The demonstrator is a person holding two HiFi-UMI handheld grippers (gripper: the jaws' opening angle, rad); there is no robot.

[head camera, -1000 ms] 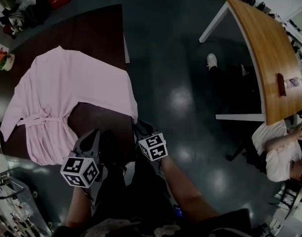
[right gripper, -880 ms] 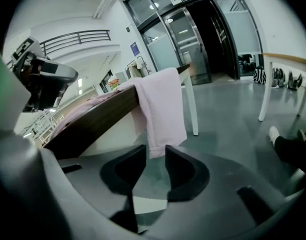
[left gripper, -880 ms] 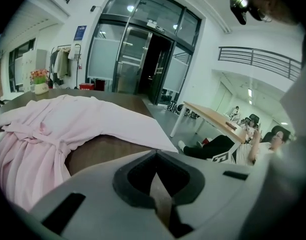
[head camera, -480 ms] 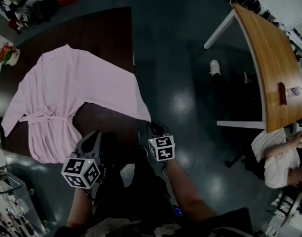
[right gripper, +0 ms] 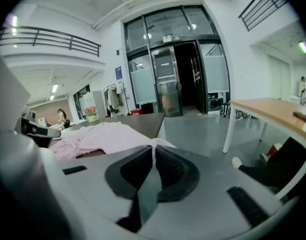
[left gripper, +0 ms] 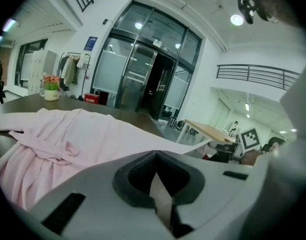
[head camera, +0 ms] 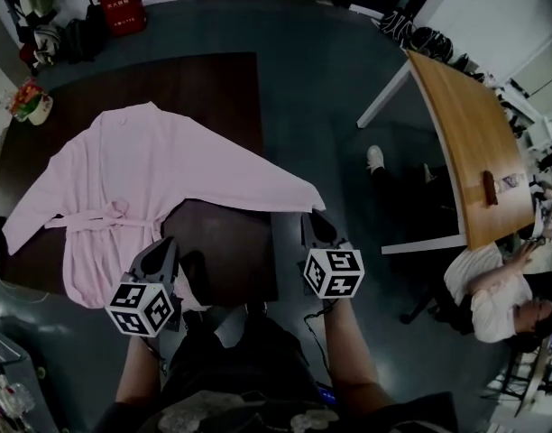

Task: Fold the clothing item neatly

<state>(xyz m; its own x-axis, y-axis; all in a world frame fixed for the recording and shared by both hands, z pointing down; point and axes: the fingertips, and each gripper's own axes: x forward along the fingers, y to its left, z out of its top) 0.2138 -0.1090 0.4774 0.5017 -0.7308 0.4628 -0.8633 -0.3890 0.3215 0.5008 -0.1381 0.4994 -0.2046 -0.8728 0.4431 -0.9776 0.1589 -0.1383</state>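
Left claw [head camera: 161, 258] is shut tight with nothing in it. Right claw [head camera: 317, 226] just finished closing, jaws pinching the pink sleeve [head camera: 280, 186]. Both forearms stretched forward.

A pink robe [head camera: 159, 165] is laid flat, front up, on a dark brown table [head camera: 213, 88], its belt [head camera: 100, 216] knotted at the waist. One sleeve [head camera: 276, 190] is drawn out past the table's edge to the right gripper [head camera: 317, 219]. That gripper's jaws have just been closing, and the cuff is caught between them. The left gripper [head camera: 165, 244] is seen at the near edge, just beside the robe's hem; contact cannot be confirmed. A potted flower [head camera: 31, 105] is noted at the table's far corner. A light wooden table [head camera: 465, 142] stands well apart, with a seated person [head camera: 492, 291] beside it.
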